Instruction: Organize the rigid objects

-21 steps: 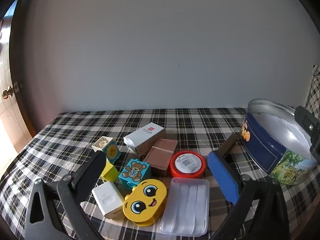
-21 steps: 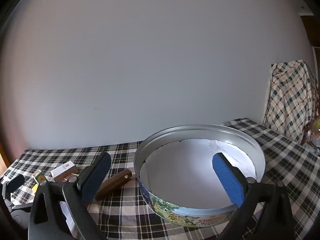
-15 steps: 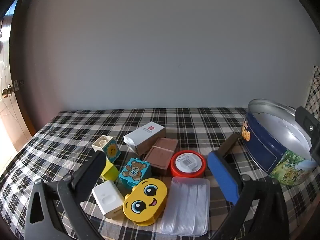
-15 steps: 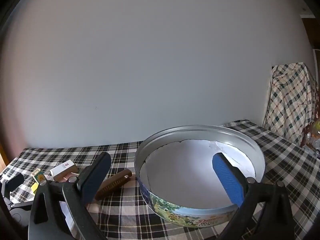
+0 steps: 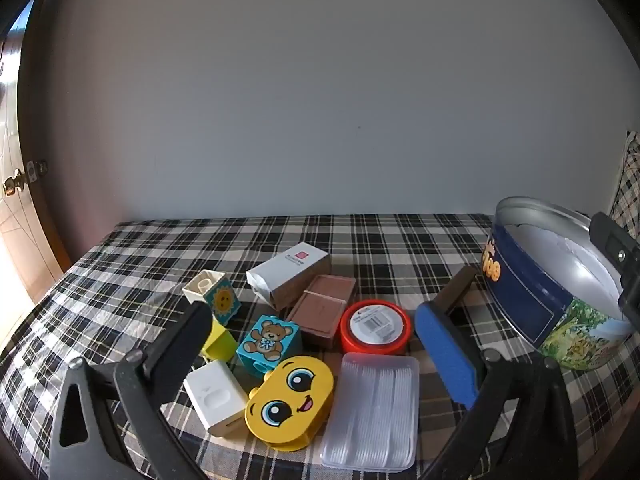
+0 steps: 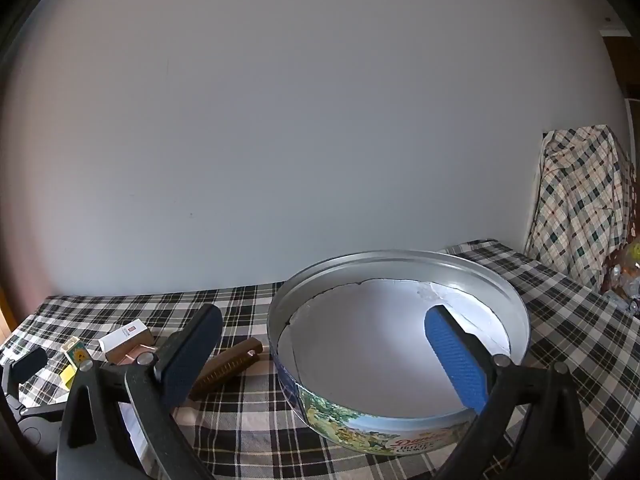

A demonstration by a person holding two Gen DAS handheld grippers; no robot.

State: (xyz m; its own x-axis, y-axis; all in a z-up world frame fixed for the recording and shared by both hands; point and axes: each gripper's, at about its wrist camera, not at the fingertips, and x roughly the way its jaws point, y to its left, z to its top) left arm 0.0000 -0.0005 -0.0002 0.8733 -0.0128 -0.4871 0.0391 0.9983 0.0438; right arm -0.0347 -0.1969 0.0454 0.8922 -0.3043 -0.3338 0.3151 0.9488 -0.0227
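A cluster of small rigid things lies at lower centre of the left wrist view on the checked bench (image 5: 120,264): a yellow smiley-face box (image 5: 290,402), a clear plastic case (image 5: 370,408), a red round tin (image 5: 375,326), a brown box (image 5: 322,312), a teddy-bear block (image 5: 269,340) and a white block (image 5: 216,396). The round cookie tin (image 6: 400,360) stands at right, unlidded. The left gripper (image 5: 316,352) and right gripper (image 6: 334,350) both gape wide, grasping nothing.
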